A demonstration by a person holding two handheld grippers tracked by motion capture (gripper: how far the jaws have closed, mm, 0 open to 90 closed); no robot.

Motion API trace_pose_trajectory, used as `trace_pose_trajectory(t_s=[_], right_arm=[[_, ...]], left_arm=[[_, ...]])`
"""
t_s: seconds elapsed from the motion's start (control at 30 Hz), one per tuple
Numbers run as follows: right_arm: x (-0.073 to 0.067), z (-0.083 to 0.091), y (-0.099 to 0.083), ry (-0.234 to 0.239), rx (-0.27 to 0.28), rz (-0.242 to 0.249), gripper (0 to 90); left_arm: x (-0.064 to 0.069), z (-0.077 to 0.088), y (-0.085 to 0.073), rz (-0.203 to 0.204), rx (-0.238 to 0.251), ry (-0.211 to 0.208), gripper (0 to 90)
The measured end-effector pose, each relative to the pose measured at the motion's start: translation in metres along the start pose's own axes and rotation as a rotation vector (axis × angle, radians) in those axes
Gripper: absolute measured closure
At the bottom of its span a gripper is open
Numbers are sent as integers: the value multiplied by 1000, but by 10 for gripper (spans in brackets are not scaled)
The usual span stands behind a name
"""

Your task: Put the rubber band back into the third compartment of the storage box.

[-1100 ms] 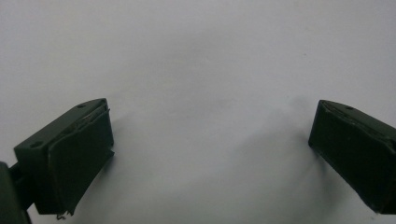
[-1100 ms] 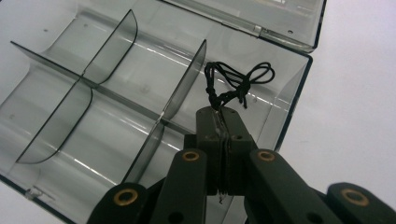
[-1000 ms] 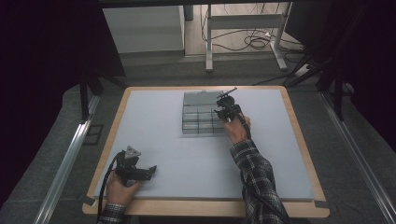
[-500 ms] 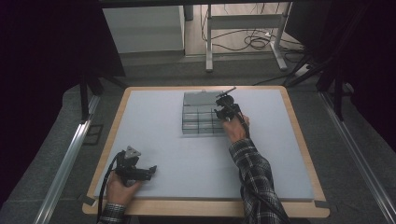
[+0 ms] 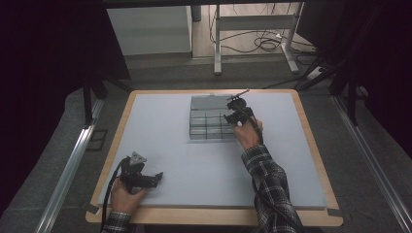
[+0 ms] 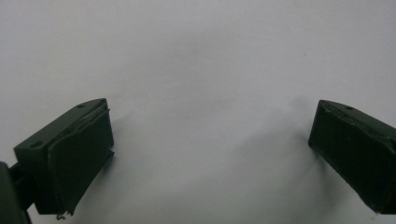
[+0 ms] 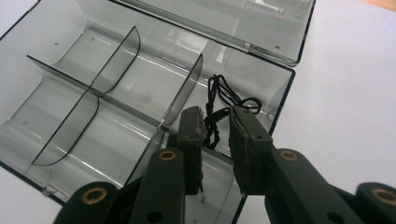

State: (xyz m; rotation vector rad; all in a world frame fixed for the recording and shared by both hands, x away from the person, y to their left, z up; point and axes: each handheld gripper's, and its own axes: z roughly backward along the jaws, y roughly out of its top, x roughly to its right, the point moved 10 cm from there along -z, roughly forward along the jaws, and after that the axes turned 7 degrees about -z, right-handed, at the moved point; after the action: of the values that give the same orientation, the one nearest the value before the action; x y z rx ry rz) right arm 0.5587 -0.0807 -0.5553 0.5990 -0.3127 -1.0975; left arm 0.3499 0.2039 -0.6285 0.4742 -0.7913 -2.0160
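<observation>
A clear plastic divider box (image 5: 209, 127) lies open at the far middle of the white mat, its lid (image 7: 224, 18) folded back. In the right gripper view a black braided cord (image 7: 224, 100) lies in the box's far right compartment. My right gripper (image 7: 217, 122) hangs over that compartment; its jaws have just been opening, and the cord's near end sits loosely in the gap between them. From above, the right gripper (image 5: 234, 115) is at the box's right side. My left gripper (image 5: 158, 177) rests open at the near left of the mat, with nothing between its jaws (image 6: 210, 135).
The white mat (image 5: 170, 145) sits on a wooden board (image 5: 311, 145). The box's other compartments (image 7: 93, 98) look empty. Dark curtains and metal rails flank the table; a table frame and cables lie on the floor beyond.
</observation>
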Motion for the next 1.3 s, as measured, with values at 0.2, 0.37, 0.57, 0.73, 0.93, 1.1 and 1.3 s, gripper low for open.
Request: trace_pose_trajectory(t_s=[0.2,0.37,0.57,0.73,0.93,1.1,1.3], right_arm=[[0,4,-3,13,3,3,704],[-3,6,-6,26,4,15,671],[-7,10,-8,37,9,31,647],[-12,16,-9,49,18,53,622],[-18,22,-12,65,25,74,591],[-21,26,-14,71,30,89,567],[-22,33,-20,83,38,106,510]], left_arm=[[0,0,0,4,3,1,0],[0,0,0,0,0,0,0],[0,0,0,-1,0,0,0],[0,0,0,3,3,0,0],[0,0,0,3,3,1,0],[0,0,0,2,2,1,0],[0,0,0,3,3,1,0]])
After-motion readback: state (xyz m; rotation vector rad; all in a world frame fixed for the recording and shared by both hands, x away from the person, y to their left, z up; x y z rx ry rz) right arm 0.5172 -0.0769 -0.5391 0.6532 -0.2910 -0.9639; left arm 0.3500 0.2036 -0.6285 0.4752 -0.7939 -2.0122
